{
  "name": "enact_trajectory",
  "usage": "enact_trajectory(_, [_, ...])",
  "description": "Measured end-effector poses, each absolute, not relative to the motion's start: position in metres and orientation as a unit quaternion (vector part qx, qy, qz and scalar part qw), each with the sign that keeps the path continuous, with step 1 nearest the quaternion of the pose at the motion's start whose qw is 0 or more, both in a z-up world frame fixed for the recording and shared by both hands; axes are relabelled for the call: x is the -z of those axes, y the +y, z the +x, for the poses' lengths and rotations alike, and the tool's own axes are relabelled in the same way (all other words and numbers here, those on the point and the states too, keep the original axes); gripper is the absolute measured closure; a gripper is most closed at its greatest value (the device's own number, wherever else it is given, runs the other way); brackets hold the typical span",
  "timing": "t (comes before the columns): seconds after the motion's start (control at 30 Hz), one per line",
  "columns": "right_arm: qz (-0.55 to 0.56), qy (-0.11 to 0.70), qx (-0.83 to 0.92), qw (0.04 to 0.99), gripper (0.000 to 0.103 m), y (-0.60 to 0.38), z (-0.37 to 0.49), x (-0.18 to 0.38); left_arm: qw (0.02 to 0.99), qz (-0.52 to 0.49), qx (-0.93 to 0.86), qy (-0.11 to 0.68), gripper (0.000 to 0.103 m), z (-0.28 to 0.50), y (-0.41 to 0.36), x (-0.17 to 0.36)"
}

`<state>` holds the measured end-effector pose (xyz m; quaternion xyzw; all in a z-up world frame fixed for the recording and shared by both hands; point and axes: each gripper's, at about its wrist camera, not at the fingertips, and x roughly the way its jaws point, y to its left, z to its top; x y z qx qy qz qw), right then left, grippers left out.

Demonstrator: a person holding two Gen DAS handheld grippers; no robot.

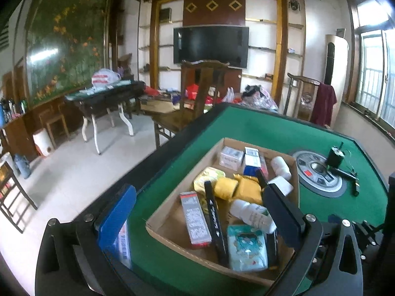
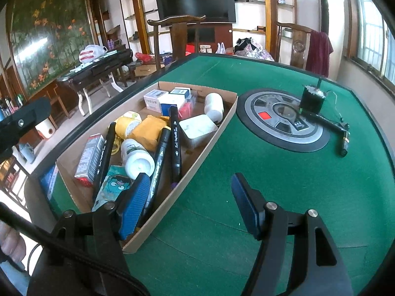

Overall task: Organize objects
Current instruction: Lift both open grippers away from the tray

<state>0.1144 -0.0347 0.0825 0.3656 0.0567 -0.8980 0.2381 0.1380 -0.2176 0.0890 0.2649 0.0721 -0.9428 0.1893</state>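
Note:
A cardboard tray (image 2: pixel 214 137) (image 1: pixel 172 209) sits on the green table (image 2: pixel 246 185) and holds several items: black markers (image 2: pixel 175 143), white bottles (image 2: pixel 137 159), a red box (image 2: pixel 88 157), a yellow pouch (image 2: pixel 148 130), a teal packet (image 2: pixel 111 190) and small boxes (image 2: pixel 154 100). My right gripper (image 2: pixel 190 202) is open and empty above the tray's near right corner. My left gripper (image 1: pixel 200 219) is open and empty, its fingers straddling the tray's near left edge. The same markers (image 1: pixel 214 219) and teal packet (image 1: pixel 246 246) show in the left wrist view.
A round grey dial panel (image 2: pixel 284 120) sits in the table's middle, with a small black motor (image 2: pixel 311 100) and a black stick (image 2: pixel 328 123) on it. Wooden chairs (image 2: pixel 177 37) stand beyond the far edge. The table's black rim (image 1: pixel 148 162) runs on the left.

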Motion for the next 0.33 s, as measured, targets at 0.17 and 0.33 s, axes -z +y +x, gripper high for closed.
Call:
enact_trajectory(0.17, [0.362,0.096,0.899,0.226,0.035,-0.049,0.119,-0.083,0.206,0.269,0.939,0.063,0.002,0.138,-0.213,-0.085])
enact_trajectory(0.33, [0.362,0.122,0.898,0.219,0.035,-0.06,0.124,-0.082,0.222,0.268,0.935,0.063,0.002,0.14,-0.212,-0.084])
